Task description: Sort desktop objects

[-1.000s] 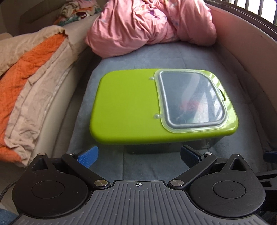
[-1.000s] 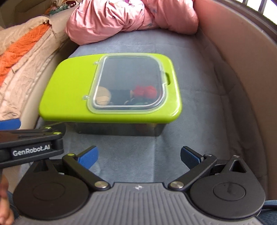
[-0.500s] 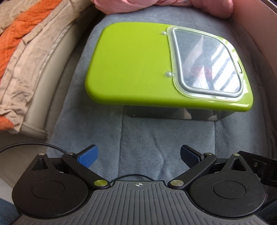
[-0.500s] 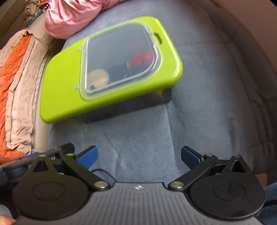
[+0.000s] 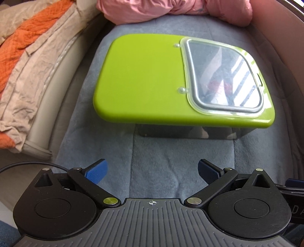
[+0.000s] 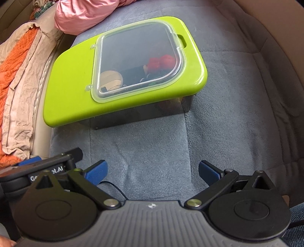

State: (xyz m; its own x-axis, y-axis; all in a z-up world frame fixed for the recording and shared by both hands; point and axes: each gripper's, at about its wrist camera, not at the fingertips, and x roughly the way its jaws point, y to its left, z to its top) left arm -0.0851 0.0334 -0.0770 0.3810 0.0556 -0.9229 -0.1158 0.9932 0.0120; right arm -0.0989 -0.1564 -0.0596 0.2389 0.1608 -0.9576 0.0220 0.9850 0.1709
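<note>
A dark storage box with a lime-green lid (image 5: 140, 79) (image 6: 72, 83) sits on a grey plush cushion (image 5: 163, 163) (image 6: 224, 117). The lid's clear flap (image 5: 222, 76) (image 6: 138, 60) is shut. Through it in the right wrist view I see a red object (image 6: 161, 61), a tan round object (image 6: 111, 78) and dark items. My left gripper (image 5: 152, 172) is open and empty, held back from the box's near side. My right gripper (image 6: 152, 171) is open and empty, also short of the box. The left gripper's body (image 6: 47, 167) shows at the right view's lower left.
A pink quilt (image 5: 171, 9) (image 6: 89, 13) lies behind the box. Orange and beige cloths (image 5: 32, 51) (image 6: 17, 85) hang over the left armrest. A curved tan wall (image 5: 281, 41) (image 6: 281, 38) rises on the right. A thin black cable (image 6: 114, 187) lies near the right gripper.
Both grippers pulled back and rose from the box over the last second. The right view has tilted, so the box sits slanted. Both stayed open. The box has not moved.
</note>
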